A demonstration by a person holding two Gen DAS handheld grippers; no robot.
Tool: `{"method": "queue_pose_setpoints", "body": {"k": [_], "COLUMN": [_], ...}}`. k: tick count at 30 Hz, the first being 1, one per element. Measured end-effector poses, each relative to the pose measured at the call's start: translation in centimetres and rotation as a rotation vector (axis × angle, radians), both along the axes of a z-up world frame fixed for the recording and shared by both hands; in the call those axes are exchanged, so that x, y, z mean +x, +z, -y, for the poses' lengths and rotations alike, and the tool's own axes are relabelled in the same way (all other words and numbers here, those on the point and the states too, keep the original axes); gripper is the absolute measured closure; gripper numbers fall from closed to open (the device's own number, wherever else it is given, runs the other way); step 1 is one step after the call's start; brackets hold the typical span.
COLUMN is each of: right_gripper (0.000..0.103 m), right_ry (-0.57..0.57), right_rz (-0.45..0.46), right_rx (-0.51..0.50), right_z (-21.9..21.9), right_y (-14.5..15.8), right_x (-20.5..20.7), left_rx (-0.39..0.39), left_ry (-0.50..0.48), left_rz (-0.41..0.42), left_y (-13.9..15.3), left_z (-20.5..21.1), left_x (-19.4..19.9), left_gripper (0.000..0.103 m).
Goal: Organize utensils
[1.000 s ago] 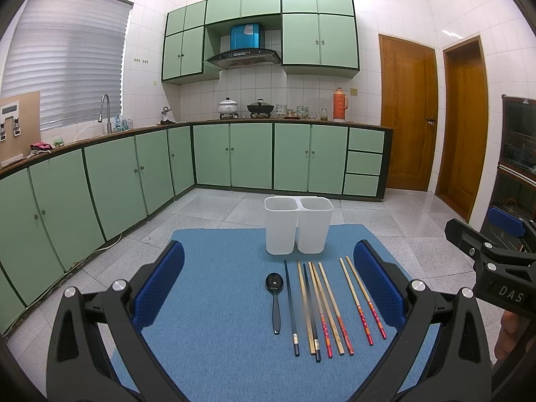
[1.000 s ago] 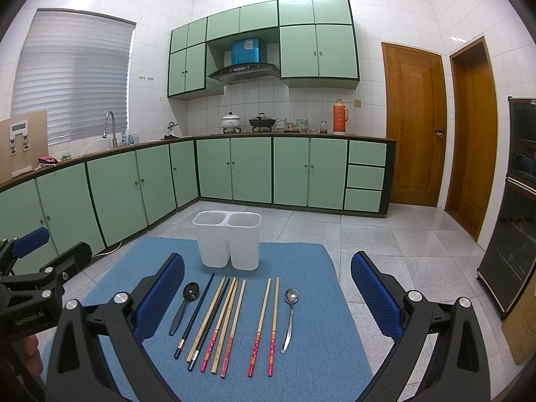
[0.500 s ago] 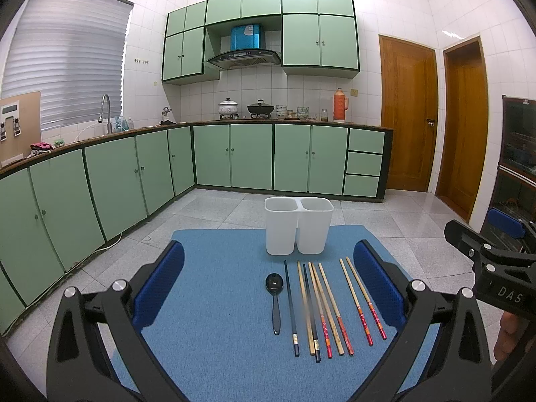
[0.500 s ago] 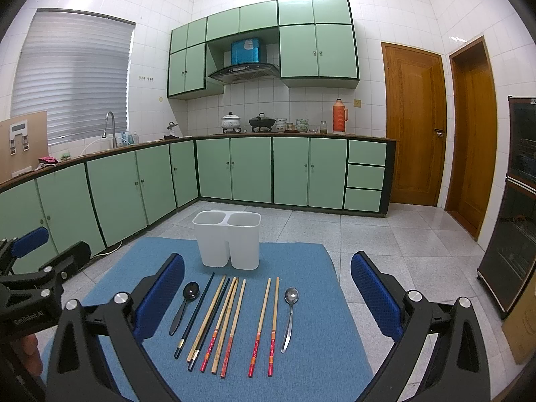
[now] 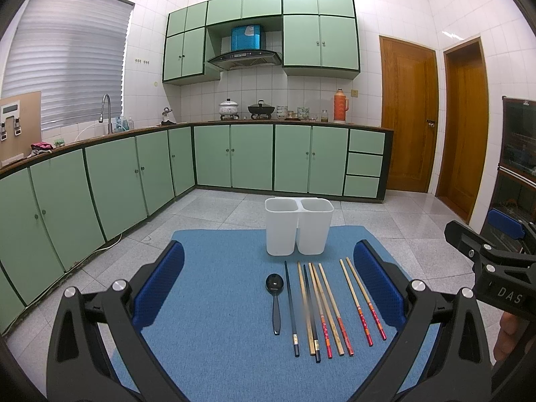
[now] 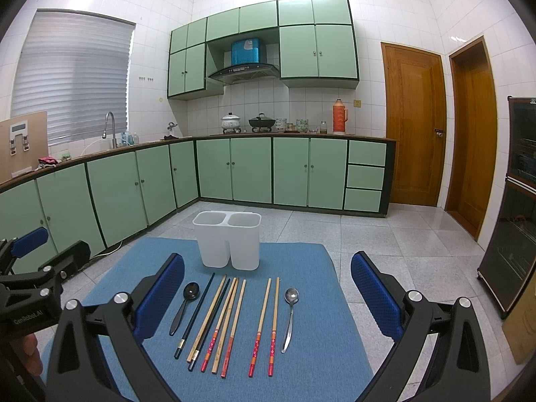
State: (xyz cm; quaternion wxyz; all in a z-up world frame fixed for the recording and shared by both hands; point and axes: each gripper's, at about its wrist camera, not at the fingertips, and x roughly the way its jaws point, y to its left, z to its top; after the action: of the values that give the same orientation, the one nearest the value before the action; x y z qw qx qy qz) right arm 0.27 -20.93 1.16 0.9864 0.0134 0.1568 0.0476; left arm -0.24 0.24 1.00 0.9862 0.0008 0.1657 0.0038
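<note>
From the left wrist camera, the left gripper (image 5: 268,284) hangs low over the near part of a blue mat (image 5: 217,268), its two blue-padded fingers (image 5: 159,286) spread wide with nothing between them, pointing level toward the far counter; the white two-compartment holder (image 5: 299,229) stands upright at the mat's far edge, both compartments showing no contents; in front of it the utensils lie flat in a row, handles toward the camera: a black spoon (image 5: 275,296) on the left, then a loose cluster of dark and bamboo chopsticks (image 5: 313,308), then a pair of red-ended chopsticks (image 5: 361,301) set a little apart; at the right edge the right gripper (image 5: 495,258) juts in, held beside the mat with part of a hand (image 5: 507,335) beneath it; whether it is spread or closed cannot be told from here. From the right wrist camera, the right gripper (image 6: 268,284) is likewise released, fingers (image 6: 377,293) wide apart and holding nothing, aimed over the row of utensils toward the holder (image 6: 227,239); here a silver spoon (image 6: 290,315) shows at the row's right end, just beside the red-ended pair (image 6: 266,325), with the chopstick cluster (image 6: 214,318) and black spoon (image 6: 186,305) to the left; the left gripper (image 6: 30,281) sits at the left edge beside the mat (image 6: 311,301), gripped from below by a hand (image 6: 31,355).
</note>
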Motion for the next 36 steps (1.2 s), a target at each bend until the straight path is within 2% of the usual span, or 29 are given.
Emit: {"method": "queue_pose_setpoints", "body": {"k": [22,26,32,36], "right_gripper": [0.006,0.007,0.014,0.022], "right_ry": [0.002,-0.019,-0.041,-0.039], "right_rz": [-0.023,-0.077,-0.189,-0.257], "right_rx": [-0.007,-0.014,-0.020,-0.020], "right_z": [0.2,1.4,2.4,3.0], "right_y": [-0.6,-1.6,-4.7,-6.3], "right_x": [0.2,1.5,5.0,7.9], "left_rx": [0.009,0.014,0.009,0.005], "left_ry": [0.019,0.051,0.090,0.096], "left_rz": [-0.020,-0.083,-0.190,-0.257], "left_y": [-0.2,-1.5,-4.3,-6.3], "left_z": [-0.8,-2.1,-3.9,-4.7], "left_x": [0.4,1.8,5.5,9.0], "left_gripper": [0.005,0.005,0.005,0.005]}}
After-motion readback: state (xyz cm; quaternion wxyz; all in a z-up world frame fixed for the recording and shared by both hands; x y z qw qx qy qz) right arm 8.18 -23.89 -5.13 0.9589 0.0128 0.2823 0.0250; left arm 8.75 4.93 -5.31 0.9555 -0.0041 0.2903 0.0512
